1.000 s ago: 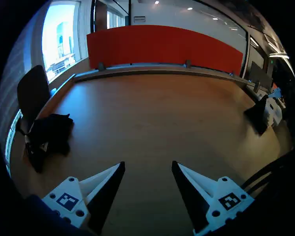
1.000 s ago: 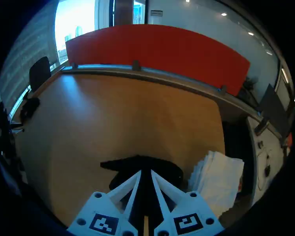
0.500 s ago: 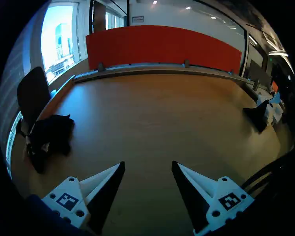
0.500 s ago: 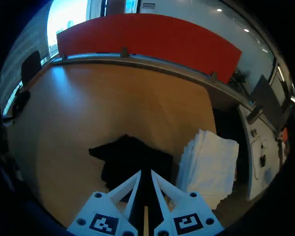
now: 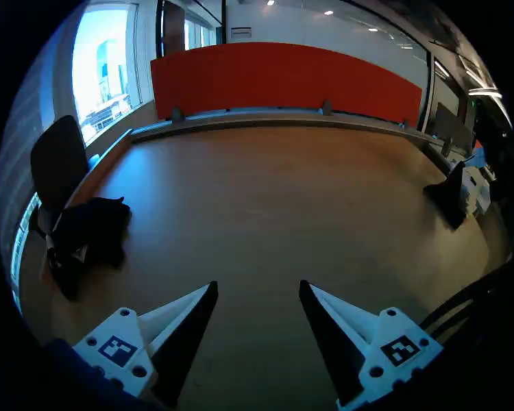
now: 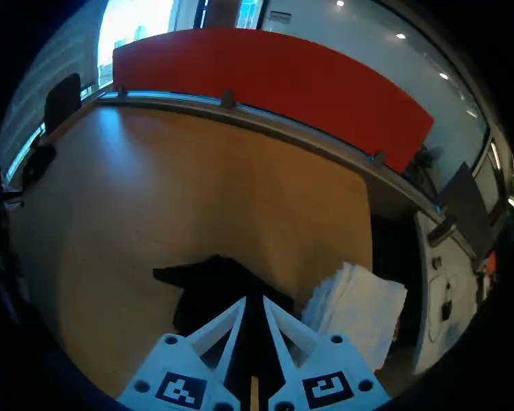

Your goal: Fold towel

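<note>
Dark towel (image 6: 202,281) pinched in nearly closed right gripper (image 6: 254,300); left gripper (image 5: 257,283) spread wide, empty; judged light, limp; best taken by corners.

We see a wooden table (image 5: 271,192), smooth with a soft sheen. The red screen (image 5: 284,75) looks matt. The gripper fingers (image 5: 164,316) are matt white plastic, black inside. The dark towel (image 6: 212,284) is matt cloth; the white stack (image 6: 356,318) looks like soft, layered cloth.
</note>
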